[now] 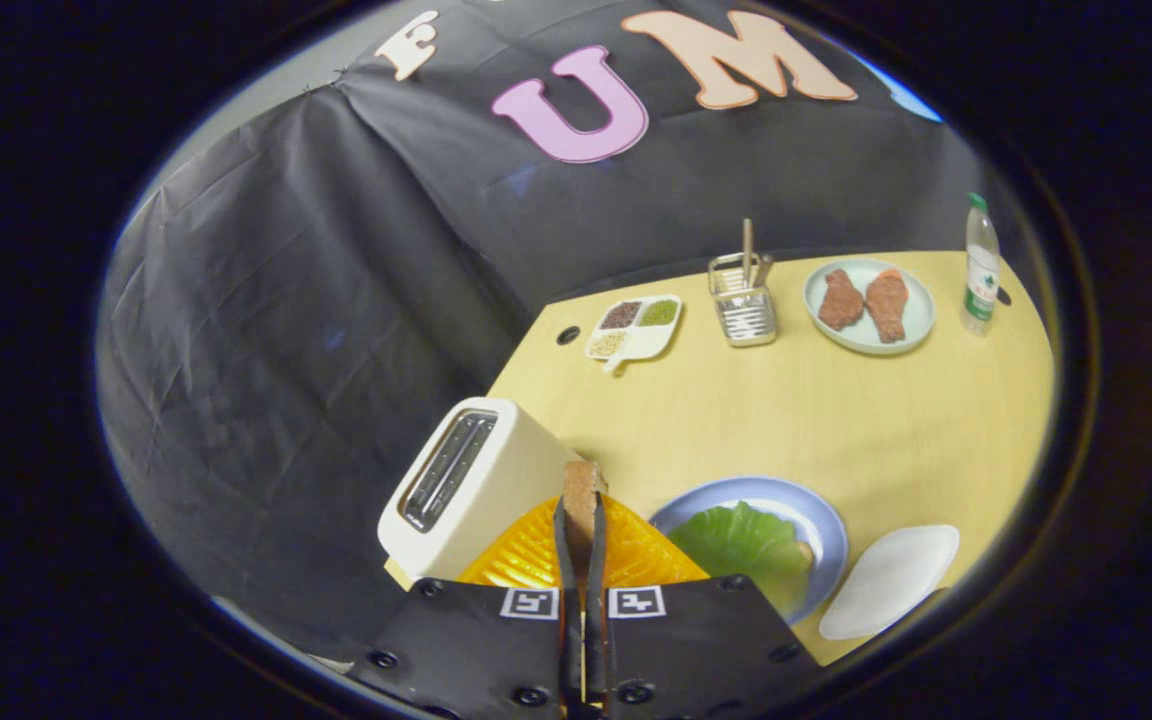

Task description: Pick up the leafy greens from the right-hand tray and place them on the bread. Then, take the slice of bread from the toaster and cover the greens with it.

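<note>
Gripper [581, 520] clamped on bread slice [581, 485], held edge-on above orange tray [526, 555], w/ toaster [471, 480] just beside. Leafy greens [746, 545] lie on blue plate [816, 510], near the fingers.

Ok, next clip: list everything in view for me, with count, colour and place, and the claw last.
Bread slice: one, brown, held edge-on between the fingers.
Toaster: one, cream, at the table's near corner, left of the fingers.
Orange tray: one, ribbed, under the fingers beside the toaster.
Blue plate: one, right of the orange tray.
Leafy greens: one piece, green, on the blue plate over bread.
White tray: one, right of the blue plate.
Divided dish: one, white, grains inside, far side of table.
Utensil rack: one, metal, holding sticks, beside the dish.
Pale plate: one, two brown meat pieces on it.
Bottle: one, clear, green cap, far right.
Table: one, light wood.
Claw: one, shut on the bread slice.
</note>
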Available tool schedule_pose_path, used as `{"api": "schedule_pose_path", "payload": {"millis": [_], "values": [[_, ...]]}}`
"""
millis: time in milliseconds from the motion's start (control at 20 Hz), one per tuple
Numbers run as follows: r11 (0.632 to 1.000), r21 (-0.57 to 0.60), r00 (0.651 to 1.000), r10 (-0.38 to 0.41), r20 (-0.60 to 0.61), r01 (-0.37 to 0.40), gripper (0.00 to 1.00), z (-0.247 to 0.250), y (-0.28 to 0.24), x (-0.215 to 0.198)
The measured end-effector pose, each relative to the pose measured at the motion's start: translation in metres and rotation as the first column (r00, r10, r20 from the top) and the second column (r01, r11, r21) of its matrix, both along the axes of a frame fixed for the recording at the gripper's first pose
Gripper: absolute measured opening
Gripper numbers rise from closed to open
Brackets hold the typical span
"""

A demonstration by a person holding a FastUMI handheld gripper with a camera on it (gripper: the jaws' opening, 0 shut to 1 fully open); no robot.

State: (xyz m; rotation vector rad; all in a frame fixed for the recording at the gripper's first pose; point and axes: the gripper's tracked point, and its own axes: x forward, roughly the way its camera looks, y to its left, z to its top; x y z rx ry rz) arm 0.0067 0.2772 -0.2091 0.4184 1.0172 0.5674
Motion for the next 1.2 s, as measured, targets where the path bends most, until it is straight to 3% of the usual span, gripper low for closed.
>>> {"api": "schedule_pose_path", "payload": {"millis": [900,950,1050,1200], "values": [[0.989,-0.076,0.98,-0.134,-0.145,0.124,0.09,-0.087,-0.077,-0.02],[0.988,-0.086,0.979,-0.138,-0.148,0.126,0.17,-0.092,-0.083,-0.02],[0.986,-0.104,0.978,-0.143,-0.151,0.128,0.18,-0.102,-0.087,-0.023],[0.984,-0.14,0.98,-0.128,-0.151,0.107,0.43,-0.11,-0.101,-0.029]]}}
